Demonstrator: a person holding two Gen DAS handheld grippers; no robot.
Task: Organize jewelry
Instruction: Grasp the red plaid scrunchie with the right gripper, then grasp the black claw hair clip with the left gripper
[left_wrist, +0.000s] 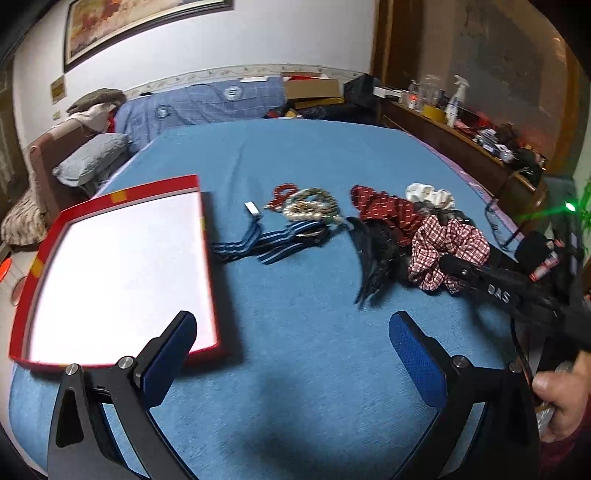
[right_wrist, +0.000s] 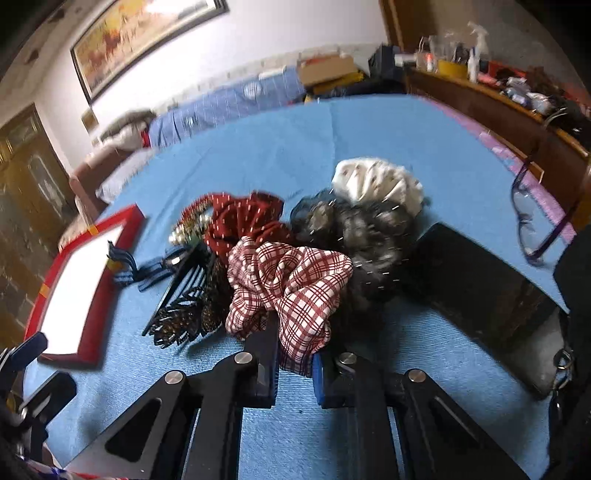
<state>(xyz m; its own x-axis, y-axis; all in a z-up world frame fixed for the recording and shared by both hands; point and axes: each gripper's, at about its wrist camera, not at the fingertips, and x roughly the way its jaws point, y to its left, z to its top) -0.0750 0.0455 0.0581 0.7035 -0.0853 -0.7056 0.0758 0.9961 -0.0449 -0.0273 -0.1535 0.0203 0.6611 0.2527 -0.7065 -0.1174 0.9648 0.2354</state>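
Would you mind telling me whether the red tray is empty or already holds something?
Empty. The red tray shows only its bare white bottom in both views; the scrunchies and beads lie on the bed beside it.

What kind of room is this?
Most likely a bedroom: a big bed with a blue cover, a pillow beside it, a framed picture on the wall and a cluttered wooden dresser.

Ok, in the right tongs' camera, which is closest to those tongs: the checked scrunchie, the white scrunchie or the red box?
1. Checked scrunchie: pinched in the right tongs.
2. White scrunchie: beyond the pile, slightly right.
3. Red box: far off left. These two are hard to rank.
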